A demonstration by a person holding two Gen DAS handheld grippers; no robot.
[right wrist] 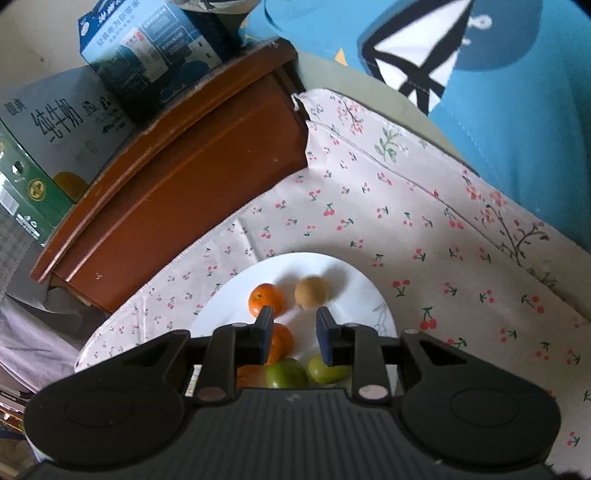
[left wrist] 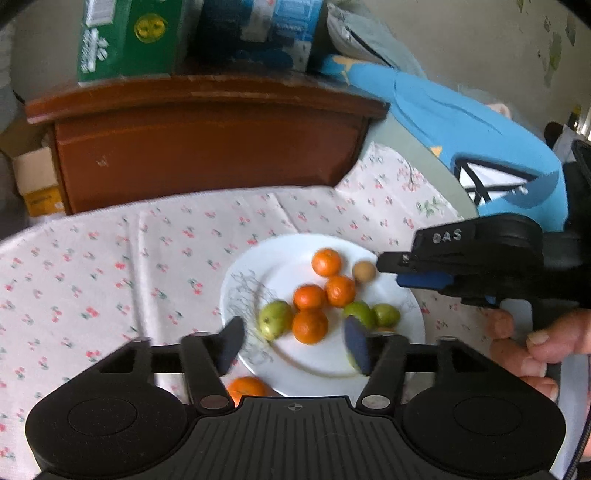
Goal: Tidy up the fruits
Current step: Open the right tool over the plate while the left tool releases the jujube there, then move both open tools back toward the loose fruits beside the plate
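A white plate (left wrist: 258,266) on the cherry-print cloth holds several oranges, three green fruits and one small brown fruit (left wrist: 364,272). My left gripper (left wrist: 293,343) stands open low over the plate's near edge. An orange (left wrist: 309,326) and a green fruit (left wrist: 275,319) lie just ahead between its fingers, untouched. Another orange (left wrist: 245,387) lies off the plate, partly under this gripper. My right gripper (right wrist: 294,334) has a narrow empty gap between its pads, just short of the brown fruit (right wrist: 312,293), with an orange (right wrist: 266,297) to the left. Seen from the left wrist, the right gripper (left wrist: 391,273) reaches in from the right.
A brown wooden cabinet (left wrist: 207,147) stands behind the table with a green carton (left wrist: 125,37) and a blue box (left wrist: 273,29) on top. A blue cushion (left wrist: 461,122) lies at the back right. A person's hand (left wrist: 535,343) grips the right tool's handle.
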